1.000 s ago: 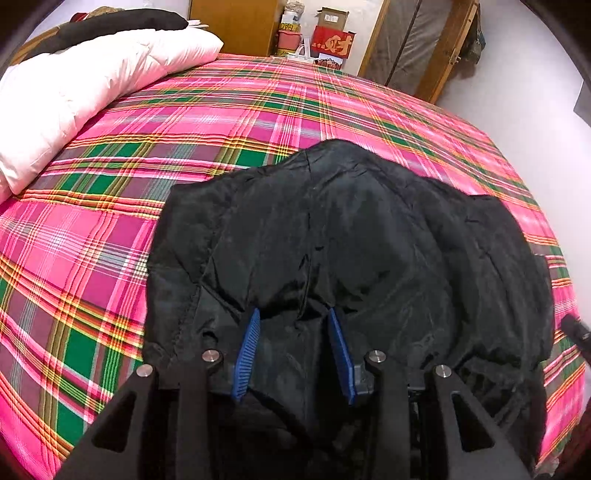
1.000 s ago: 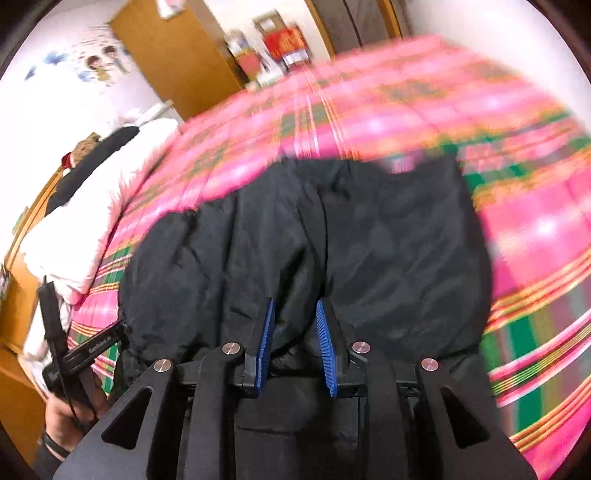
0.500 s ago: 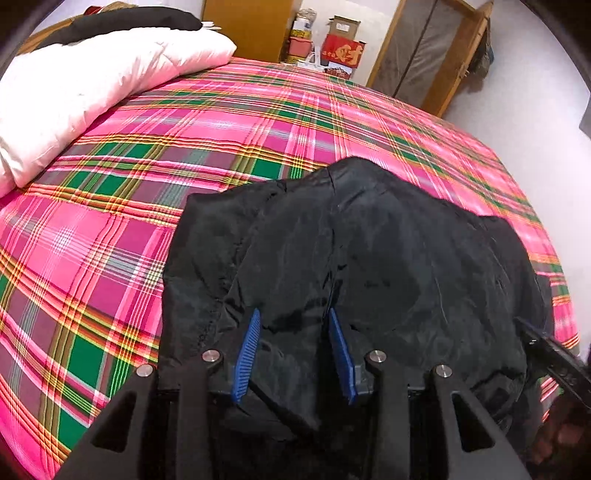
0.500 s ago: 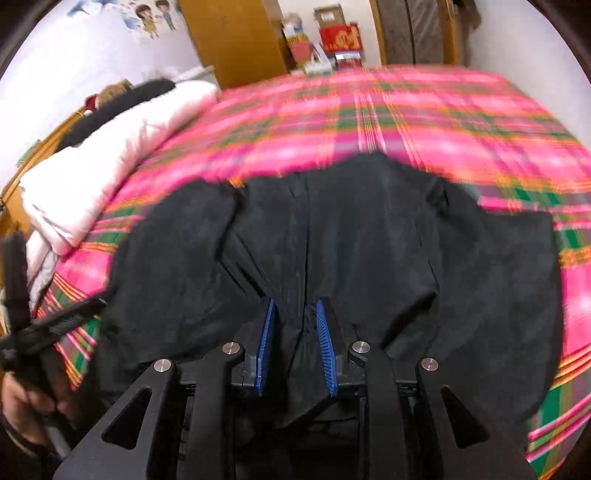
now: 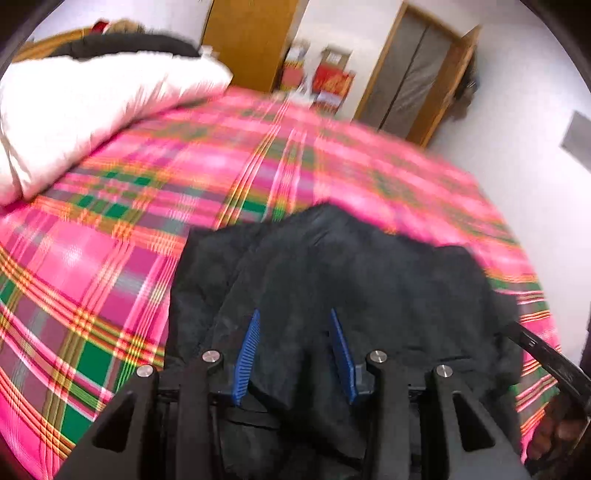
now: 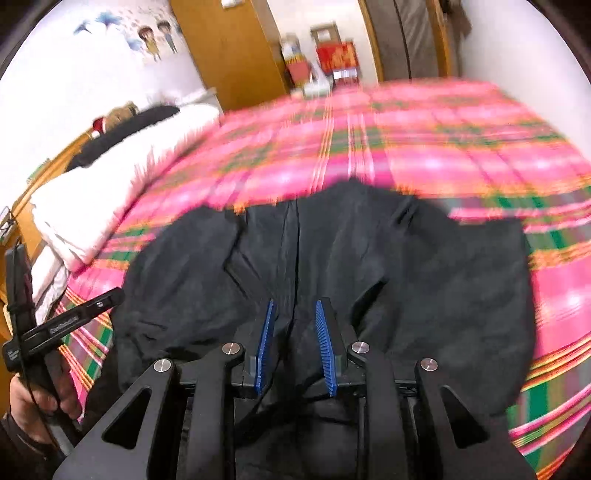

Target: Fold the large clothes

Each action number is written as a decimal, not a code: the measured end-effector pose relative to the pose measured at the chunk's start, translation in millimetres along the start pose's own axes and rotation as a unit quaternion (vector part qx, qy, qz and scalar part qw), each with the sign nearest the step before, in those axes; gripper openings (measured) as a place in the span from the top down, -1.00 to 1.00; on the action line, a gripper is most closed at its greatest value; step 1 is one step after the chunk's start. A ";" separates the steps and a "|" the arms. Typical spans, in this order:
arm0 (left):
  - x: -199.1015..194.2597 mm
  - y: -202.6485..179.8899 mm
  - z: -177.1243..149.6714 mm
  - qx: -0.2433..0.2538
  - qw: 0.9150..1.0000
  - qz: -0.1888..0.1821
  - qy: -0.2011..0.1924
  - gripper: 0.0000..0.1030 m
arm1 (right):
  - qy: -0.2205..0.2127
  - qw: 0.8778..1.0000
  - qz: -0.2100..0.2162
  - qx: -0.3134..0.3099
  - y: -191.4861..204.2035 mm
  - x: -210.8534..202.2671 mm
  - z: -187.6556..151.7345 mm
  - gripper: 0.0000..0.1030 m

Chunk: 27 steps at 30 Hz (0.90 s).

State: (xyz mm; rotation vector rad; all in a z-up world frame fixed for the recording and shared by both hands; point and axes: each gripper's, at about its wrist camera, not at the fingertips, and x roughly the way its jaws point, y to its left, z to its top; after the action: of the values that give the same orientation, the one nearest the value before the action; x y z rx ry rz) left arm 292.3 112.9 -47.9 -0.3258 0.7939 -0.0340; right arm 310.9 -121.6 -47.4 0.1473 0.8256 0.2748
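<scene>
With both claws, left (image 5: 293,350) and right (image 6: 295,345), clamped on the coat (image 6: 332,258), carry its near edge evenly toward 12 o'clock over the bed (image 6: 424,147).

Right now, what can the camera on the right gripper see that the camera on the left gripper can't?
Only the right wrist view shows cartoon wall stickers and the left gripper's handle in the person's hand.

Only the left wrist view shows a grey panel on the right-hand wall.

Both show the black garment bunched between blue pads, the pink plaid bedspread, white duvet and red boxes.
</scene>
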 end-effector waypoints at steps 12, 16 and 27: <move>54.8 -14.7 -20.8 0.040 0.995 0.000 0.096 0.20 | 0.062 0.997 -0.032 0.032 -46.8 49.4 -16.6 0.52; 44.5 -16.7 -18.9 0.038 0.995 0.011 0.088 0.25 | 0.062 0.997 -0.044 0.032 -33.5 31.2 -5.3 0.51; 25.0 -47.3 -55.1 0.114 0.987 -0.036 0.109 0.24 | 0.100 0.994 0.030 -0.021 33.8 32.8 -67.3 0.49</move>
State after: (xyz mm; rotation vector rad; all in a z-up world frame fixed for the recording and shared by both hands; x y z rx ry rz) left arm 275.3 49.1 -87.0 -0.1345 0.9850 -0.2307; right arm 275.9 -78.1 -107.7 0.1064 1.0147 0.3664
